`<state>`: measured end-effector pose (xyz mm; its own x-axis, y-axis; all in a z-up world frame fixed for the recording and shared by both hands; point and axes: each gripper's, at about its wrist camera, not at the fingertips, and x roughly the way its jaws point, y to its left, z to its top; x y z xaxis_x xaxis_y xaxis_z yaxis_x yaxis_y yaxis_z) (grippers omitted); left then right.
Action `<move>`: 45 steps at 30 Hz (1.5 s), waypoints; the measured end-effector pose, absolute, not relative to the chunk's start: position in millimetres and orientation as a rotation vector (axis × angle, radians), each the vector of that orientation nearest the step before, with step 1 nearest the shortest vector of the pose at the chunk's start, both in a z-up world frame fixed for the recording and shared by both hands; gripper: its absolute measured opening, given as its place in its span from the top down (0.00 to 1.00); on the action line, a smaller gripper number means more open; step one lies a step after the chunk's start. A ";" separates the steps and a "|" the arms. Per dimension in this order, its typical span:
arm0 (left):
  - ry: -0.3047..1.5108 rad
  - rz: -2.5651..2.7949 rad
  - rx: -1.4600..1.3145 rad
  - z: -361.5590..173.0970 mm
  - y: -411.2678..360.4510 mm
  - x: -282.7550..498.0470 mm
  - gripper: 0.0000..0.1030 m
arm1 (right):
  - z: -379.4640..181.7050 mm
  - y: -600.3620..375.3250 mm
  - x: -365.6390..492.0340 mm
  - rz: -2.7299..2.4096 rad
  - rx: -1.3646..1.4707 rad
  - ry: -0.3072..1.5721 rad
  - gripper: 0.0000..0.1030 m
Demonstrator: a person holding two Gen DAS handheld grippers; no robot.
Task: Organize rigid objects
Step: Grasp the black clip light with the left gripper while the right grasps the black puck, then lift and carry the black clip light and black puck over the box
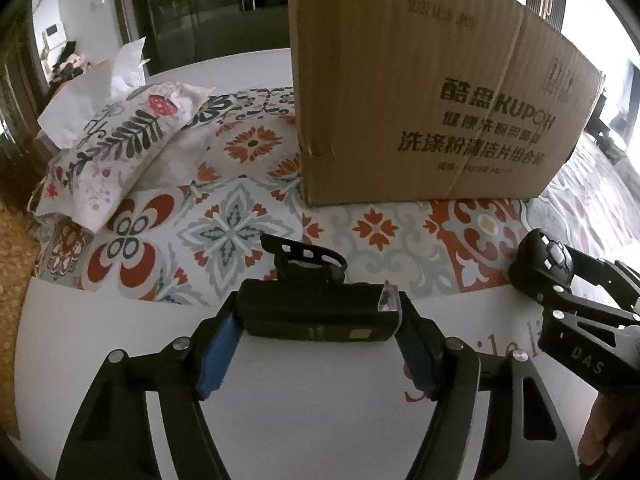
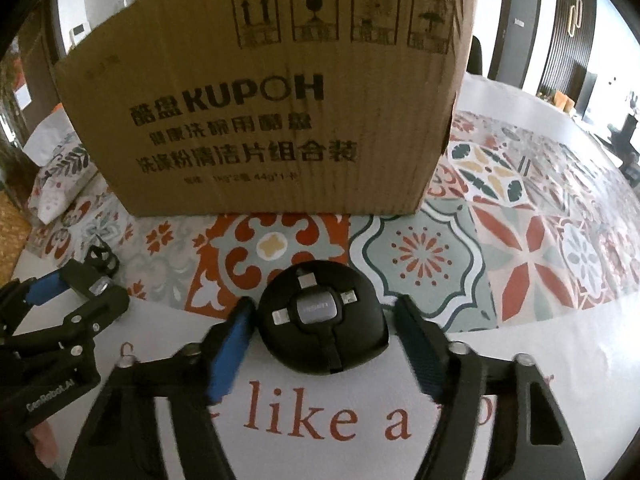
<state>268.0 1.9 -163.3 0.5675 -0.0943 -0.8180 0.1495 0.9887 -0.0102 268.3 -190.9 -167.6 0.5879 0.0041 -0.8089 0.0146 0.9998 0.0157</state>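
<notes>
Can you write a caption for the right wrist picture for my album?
Open right gripper straddles a round black gadget before a brown cardboard box.

My left wrist camera sits low over the desk (image 1: 100, 360), looking forward along my left claw (image 1: 316, 344) toward the near left corner of the cardboard box (image 1: 420, 100), with the tissue pack (image 1: 108, 148) off to its left and my right claw (image 1: 536, 276) at its right edge. My right wrist camera, equally low and close, looks along my right claw (image 2: 324, 320) squarely at the box's (image 2: 260, 92) printed front, with my left claw (image 2: 80, 284) at its left edge. Both views share the box front, the patterned mat (image 1: 240, 216) (image 2: 500, 220) and the tissue pack (image 2: 60, 176).
</notes>
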 end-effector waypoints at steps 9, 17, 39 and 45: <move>0.950 -0.153 0.049 -162.5 0.6 265.9 0.30 | -167.5 -188.6 264.7 -0.001 0.015 0.940 0.43; 0.910 -0.161 0.047 -148.4 -3.8 253.0 0.30 | -150.3 -187.7 246.8 0.008 0.028 0.919 0.43; 0.778 -0.191 0.035 -88.2 -14.3 224.8 0.30 | -93.5 -191.2 212.9 0.019 0.045 0.780 0.43; 0.730 -0.202 0.034 -67.1 -16.4 218.0 0.30 | -73.2 -195.1 203.6 0.022 0.052 0.724 0.43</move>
<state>218.0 -16.4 -67.1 0.7268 -0.1719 -0.6650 0.1954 0.9799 -0.0398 203.6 -195.1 -73.2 0.7493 0.0377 -0.6612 -0.0018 0.9985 0.0548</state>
